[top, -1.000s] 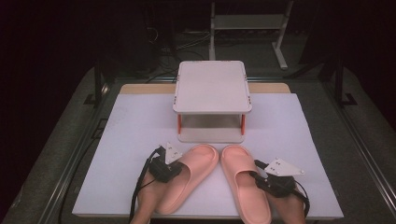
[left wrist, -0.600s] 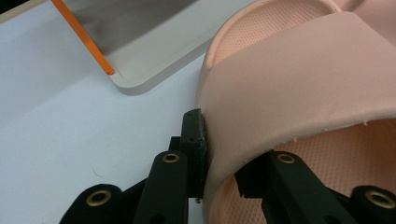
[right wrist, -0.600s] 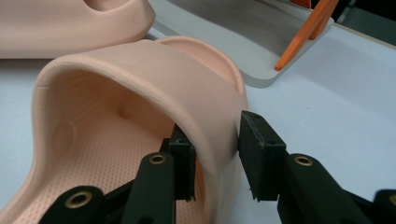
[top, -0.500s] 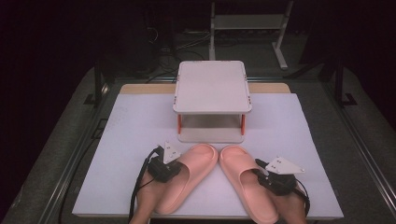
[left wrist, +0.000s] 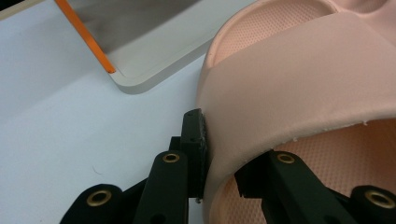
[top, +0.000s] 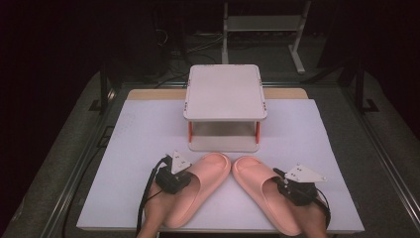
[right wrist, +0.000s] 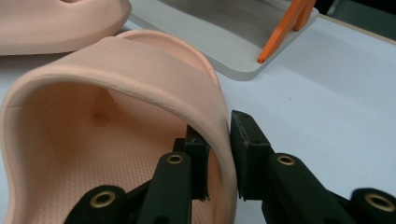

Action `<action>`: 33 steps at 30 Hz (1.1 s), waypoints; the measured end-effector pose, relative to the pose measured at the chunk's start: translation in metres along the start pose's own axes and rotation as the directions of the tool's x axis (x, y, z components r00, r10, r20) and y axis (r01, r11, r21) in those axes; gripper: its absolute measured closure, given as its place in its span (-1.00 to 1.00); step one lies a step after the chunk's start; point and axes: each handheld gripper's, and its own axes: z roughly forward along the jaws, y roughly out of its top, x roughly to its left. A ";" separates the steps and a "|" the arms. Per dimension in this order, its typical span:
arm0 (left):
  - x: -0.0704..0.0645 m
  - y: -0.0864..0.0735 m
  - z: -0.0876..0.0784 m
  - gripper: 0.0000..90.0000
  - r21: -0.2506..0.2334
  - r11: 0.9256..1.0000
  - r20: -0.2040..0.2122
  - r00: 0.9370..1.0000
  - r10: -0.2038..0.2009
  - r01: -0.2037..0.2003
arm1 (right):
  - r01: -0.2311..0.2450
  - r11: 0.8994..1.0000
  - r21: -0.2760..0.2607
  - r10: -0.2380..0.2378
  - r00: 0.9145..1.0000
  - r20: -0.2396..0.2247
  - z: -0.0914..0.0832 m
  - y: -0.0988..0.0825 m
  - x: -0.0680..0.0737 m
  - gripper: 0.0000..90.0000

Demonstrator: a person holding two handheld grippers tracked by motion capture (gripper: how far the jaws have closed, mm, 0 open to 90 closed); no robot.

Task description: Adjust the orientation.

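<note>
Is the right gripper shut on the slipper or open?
Shut on it. The right gripper has just been closing, and its jaws now pinch the strap edge of the right slipper.

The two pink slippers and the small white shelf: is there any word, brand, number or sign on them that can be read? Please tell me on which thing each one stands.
None: no readable text in these pictures.
Left slipper: plain pink strap and dotted insole, no brand.
Right slipper: the same, no mark.
White shelf: blank top, orange posts, no label.
White table cover: no print.
</note>
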 end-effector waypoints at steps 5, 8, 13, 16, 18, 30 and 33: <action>0.001 -0.001 -0.001 0.68 -0.002 1.000 0.003 1.000 -0.003 0.003 | -0.013 1.000 0.001 0.013 1.000 -0.003 0.000 0.000 -0.002 0.76; 0.002 -0.002 -0.002 0.68 -0.006 1.000 0.005 1.000 -0.004 0.004 | -0.030 1.000 0.001 0.030 0.999 -0.020 -0.001 0.000 -0.003 0.80; 0.005 -0.003 -0.006 0.70 -0.011 1.000 0.012 1.000 -0.018 0.018 | -0.058 0.998 -0.005 0.058 0.998 -0.039 -0.003 0.001 -0.005 0.81; 0.008 -0.004 -0.009 0.73 -0.025 0.999 0.035 0.999 -0.034 0.035 | -0.086 0.996 -0.017 0.085 0.995 -0.050 -0.006 0.001 -0.007 0.82; 0.009 -0.004 -0.011 0.75 -0.031 0.999 0.044 0.998 -0.044 0.045 | -0.089 0.996 -0.022 0.088 0.995 -0.051 -0.008 0.002 -0.007 0.83; 0.018 0.001 -0.023 0.82 -0.079 0.993 0.132 0.988 -0.080 0.091 | -0.114 0.990 -0.080 0.108 0.991 -0.084 -0.024 0.009 -0.012 0.85; 0.021 0.001 -0.026 0.82 -0.091 0.991 0.137 0.987 -0.087 0.100 | -0.114 0.990 -0.085 0.106 0.991 -0.086 -0.026 0.011 -0.012 0.84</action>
